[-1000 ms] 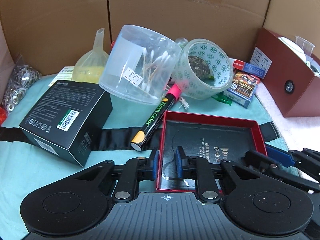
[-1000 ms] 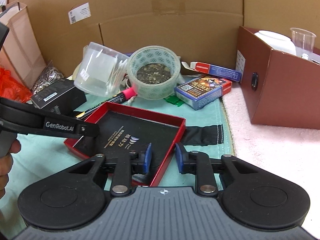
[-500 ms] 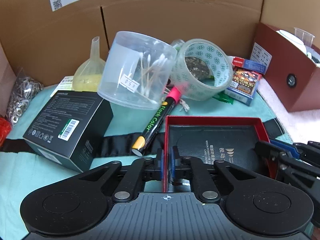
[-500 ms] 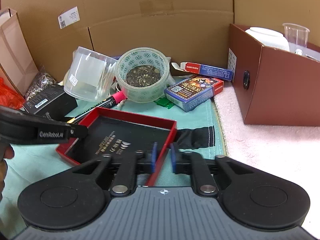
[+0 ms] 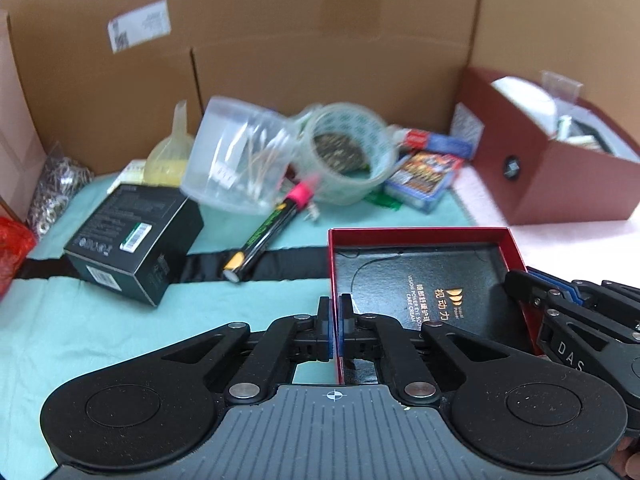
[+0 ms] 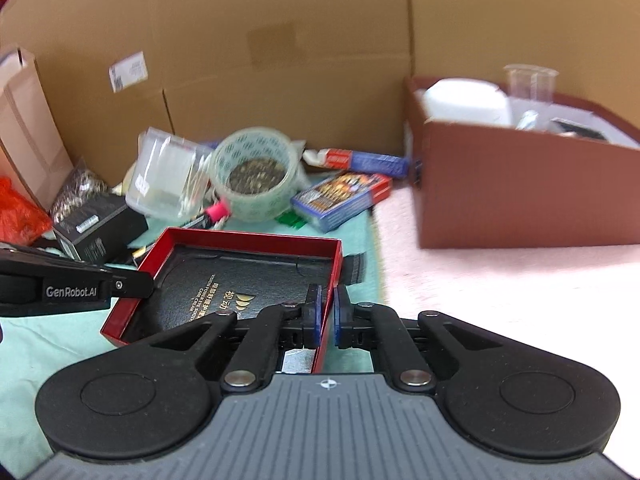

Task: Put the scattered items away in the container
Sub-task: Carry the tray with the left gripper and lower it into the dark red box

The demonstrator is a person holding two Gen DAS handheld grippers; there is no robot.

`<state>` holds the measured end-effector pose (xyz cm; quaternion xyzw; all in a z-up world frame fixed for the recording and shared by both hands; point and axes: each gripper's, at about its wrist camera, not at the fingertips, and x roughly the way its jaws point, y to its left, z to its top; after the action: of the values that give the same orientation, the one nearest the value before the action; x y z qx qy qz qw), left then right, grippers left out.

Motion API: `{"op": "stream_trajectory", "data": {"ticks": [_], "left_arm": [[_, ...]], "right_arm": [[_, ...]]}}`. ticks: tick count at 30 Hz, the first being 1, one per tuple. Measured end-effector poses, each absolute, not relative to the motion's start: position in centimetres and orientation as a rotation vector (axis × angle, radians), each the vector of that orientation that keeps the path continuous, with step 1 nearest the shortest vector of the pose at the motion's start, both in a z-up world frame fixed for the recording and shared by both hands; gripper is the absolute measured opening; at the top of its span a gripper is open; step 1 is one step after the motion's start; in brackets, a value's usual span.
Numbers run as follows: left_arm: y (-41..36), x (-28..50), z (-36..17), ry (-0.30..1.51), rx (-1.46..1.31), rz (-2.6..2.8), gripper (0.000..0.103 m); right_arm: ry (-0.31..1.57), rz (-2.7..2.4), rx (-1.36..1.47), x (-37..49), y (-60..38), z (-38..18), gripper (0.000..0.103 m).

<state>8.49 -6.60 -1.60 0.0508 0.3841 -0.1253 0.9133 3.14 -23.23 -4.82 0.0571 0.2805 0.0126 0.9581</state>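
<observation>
With the marker, tape roll and swab tub cluttering the teal cloth behind, your left tongs and right tongs each pinch opposite walls of the red tray.

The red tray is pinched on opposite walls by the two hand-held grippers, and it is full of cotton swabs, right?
Not quite. The red tray is pinched on opposite walls by the left hand-held gripper and the right hand-held gripper, but it holds no cotton swabs: the right wrist view shows only its black printed lining. The swabs sit in the clear tub behind it.
</observation>
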Motion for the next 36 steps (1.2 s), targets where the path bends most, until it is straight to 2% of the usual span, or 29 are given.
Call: {"op": "stream_trajectory", "data": {"ticks": [8,17,27,36], "left_arm": [[-11.2,5.7,2.7,0.683,0.135,-0.310,0.000],[-18.8,6.3,6.3,0.598,0.128,-0.414,0.000],[-27.1,9.5,7.6,0.557,0.159,-0.494,0.000],[-32.8,14.3,6.1,0.606,0.145,-0.526,0.000]], "right_arm": [[0.447,-0.031,0.135,0.0,-27.3,-1.4,0.006],[0.343,-0.141,0.133,-0.8,-34.1,1.6,0.006],[0.297,-0.223,0.105,2.8,-41.6,3.2,0.006],[0.313,-0.234,0.070,8.1,-47.7,2.2,0.006]]}}
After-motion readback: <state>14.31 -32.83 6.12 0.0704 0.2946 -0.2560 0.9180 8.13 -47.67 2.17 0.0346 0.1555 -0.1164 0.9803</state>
